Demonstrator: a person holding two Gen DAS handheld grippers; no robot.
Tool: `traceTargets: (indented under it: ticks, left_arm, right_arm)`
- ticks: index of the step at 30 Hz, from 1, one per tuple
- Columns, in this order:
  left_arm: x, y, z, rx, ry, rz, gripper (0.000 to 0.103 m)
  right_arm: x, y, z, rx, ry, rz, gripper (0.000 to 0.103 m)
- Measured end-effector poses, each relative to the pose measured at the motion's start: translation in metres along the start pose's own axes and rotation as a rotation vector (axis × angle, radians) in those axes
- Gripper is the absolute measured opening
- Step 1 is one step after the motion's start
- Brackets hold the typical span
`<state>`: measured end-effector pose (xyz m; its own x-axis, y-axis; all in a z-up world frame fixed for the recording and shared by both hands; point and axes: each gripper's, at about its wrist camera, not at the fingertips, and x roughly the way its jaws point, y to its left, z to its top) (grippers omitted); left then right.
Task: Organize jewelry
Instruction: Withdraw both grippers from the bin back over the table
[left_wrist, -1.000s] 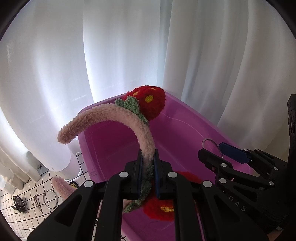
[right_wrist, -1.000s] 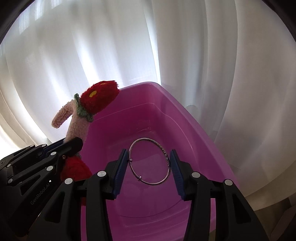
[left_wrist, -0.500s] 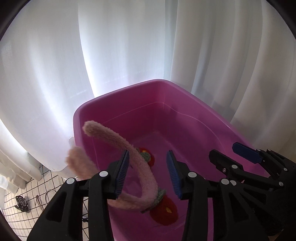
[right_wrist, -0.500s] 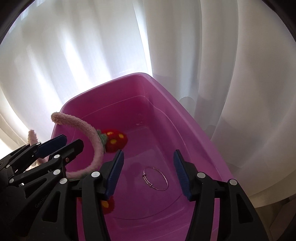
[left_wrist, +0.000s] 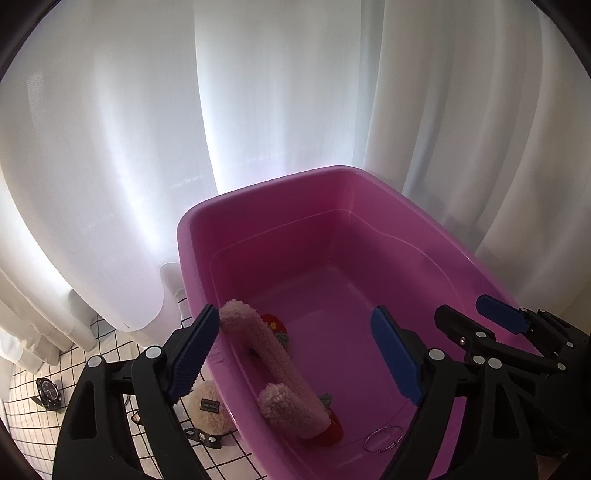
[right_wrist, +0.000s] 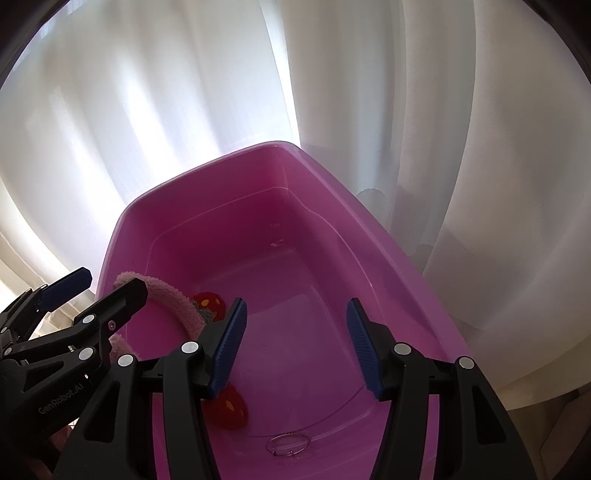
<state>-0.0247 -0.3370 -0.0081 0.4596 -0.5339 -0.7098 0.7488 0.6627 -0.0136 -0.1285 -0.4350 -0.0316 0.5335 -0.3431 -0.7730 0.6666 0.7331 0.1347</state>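
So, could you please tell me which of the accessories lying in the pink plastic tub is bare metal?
The thin silver wire bangle; the fuzzy pink headband beside it is plush with red flowers.

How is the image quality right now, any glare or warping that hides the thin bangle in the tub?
Left wrist view: the backlit curtain blows out white and the fisheye bends the tub, with the bangle faint but visible. Right wrist view: same glare; the bangle reads thin, low-contrast on the pink floor.

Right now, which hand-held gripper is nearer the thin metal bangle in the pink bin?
Right. The bangle lies on the bin floor, just below the right hand-held gripper, whose jaws are opening. The left hand-held gripper, also opening, hangs over the fuzzy headband instead.
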Motion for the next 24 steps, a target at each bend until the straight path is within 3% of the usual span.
traceTargets:
  ticks: [5,10,24]
  left_arm:
    - [-0.006,0.019,-0.001,-0.027,-0.007,0.046,0.096]
    - [-0.023,0.044,-0.015,-0.079,-0.017,0.095,0.096]
    - [-0.093,0.17,-0.062,-0.278,-0.055,0.181,0.097]
  right_arm:
    - [0.001,0.007,-0.003,-0.004,0.006,-0.002,0.062]
    - [-0.009,0.022,-0.013,-0.02,0.004,0.018,0.064]
    - [-0.045,0.128,-0.036,-0.202,-0.03,0.154,0.066]
